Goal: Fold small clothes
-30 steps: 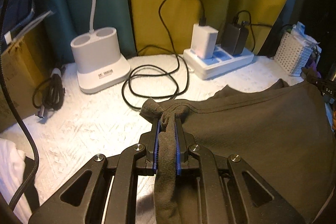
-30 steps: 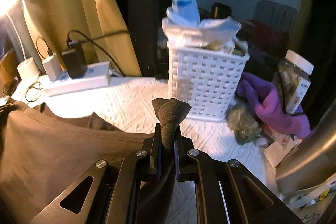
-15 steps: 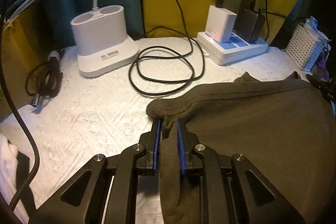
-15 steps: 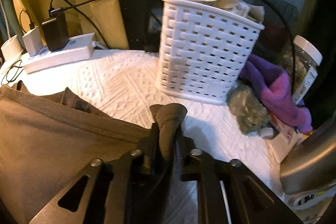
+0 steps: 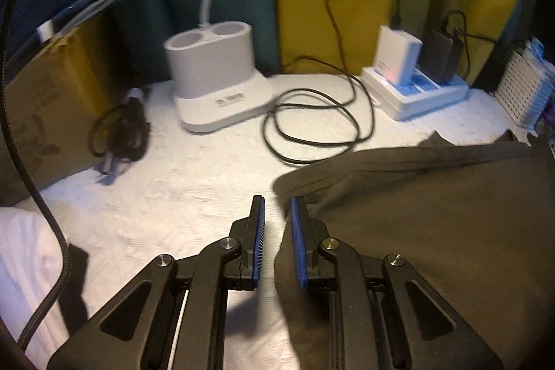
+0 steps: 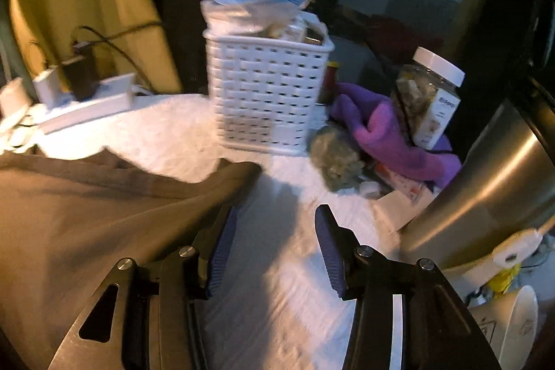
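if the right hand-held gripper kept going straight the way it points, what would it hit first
Most likely the bare white tablecloth just ahead of the right hand-held gripper, whose jaws are opening with nothing between them. The white basket stands further along, though depth is unclear.

A second ago both hand-held grippers pinch corners of the brown garment (image 5: 433,217). Now the left hand-held gripper (image 5: 277,207) has let its corner go; the cloth lies flat just beside its right pad. The right hand-held gripper (image 6: 275,217) is opening, nothing between its pads, its corner dropped onto the white worktop (image 6: 277,283).
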{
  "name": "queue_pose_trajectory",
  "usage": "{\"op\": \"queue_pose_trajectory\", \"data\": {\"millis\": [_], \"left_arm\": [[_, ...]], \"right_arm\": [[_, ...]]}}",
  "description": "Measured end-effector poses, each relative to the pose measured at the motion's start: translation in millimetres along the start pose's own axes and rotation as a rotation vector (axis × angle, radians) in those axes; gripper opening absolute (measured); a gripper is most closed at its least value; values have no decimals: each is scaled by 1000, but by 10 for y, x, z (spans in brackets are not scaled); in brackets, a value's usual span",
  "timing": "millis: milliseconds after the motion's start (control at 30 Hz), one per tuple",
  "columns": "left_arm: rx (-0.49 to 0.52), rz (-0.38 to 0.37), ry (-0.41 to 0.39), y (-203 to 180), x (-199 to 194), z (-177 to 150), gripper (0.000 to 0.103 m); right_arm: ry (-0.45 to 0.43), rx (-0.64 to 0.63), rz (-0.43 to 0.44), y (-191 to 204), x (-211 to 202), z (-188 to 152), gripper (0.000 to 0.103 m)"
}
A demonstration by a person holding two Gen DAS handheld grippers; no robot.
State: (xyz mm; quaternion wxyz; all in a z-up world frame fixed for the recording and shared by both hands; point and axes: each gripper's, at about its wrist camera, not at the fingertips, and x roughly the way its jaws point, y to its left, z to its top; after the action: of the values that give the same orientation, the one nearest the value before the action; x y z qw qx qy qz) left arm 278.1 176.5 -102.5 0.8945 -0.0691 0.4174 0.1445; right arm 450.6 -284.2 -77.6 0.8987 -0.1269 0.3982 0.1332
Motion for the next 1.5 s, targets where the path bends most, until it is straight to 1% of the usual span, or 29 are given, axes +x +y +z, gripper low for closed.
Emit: {"op": "queue_pose_trajectory", "data": {"millis": [100,167,267,400,467,500,567,600,733,833,1000,1067,1100,1133,1167,1267,1367,1400,1467,1500], "left_arm": [[-29,-18,3,102,-88,-30,17],[-40,-70,11,124,-168,-55,17],[-20,-93,14,86,-280,-120,17],[-29,-132,27,33,-375,-238,18],[-15,-152,32,-31,-418,-311,19],[-8,-158,35,-53,-431,-342,20],[-2,-176,39,-102,-467,-393,30],[-3,-182,41,-105,-482,-411,32],[5,-190,35,-123,-550,-455,34],[7,-191,32,-106,-553,-463,35],[3,-199,35,-89,-520,-477,36],[6,-204,43,-98,-488,-485,37],[7,-206,48,-104,-468,-486,37],[7,-209,50,-108,-459,-490,37],[7,-210,51,-111,-454,-491,37],[11,-217,52,-131,-440,-483,37],[11,-221,54,-137,-428,-472,37],[12,-221,54,-137,-431,-470,37],[13,-221,52,-139,-436,-469,37],[13,-221,53,-141,-432,-471,37]], "right_arm": [[18,-10,24,32,-14,-65,50],[32,11,28,-13,4,-130,50],[31,52,42,-116,-40,-225,49],[40,70,54,-172,-85,-334,49],[46,85,83,-165,-97,-364,49],[47,87,97,-127,-73,-360,49],[51,76,112,-15,-14,-339,49],[53,70,119,10,-9,-334,49],[45,36,127,212,12,-256,49],[55,1,138,347,60,-202,49],[60,-29,157,438,104,-118,42],[71,-31,183,455,138,-115,25],[70,-32,189,470,140,-113,24],[66,-42,179,490,126,-115,22],[63,-52,172,511,113,-118,17],[59,-90,157,587,84,-124,9],[59,-88,135,572,75,-123,6],[54,-78,118,545,57,-119,6],[45,-71,61,458,-13,-128,0],[42,-68,35,412,-38,-136,0]]}}
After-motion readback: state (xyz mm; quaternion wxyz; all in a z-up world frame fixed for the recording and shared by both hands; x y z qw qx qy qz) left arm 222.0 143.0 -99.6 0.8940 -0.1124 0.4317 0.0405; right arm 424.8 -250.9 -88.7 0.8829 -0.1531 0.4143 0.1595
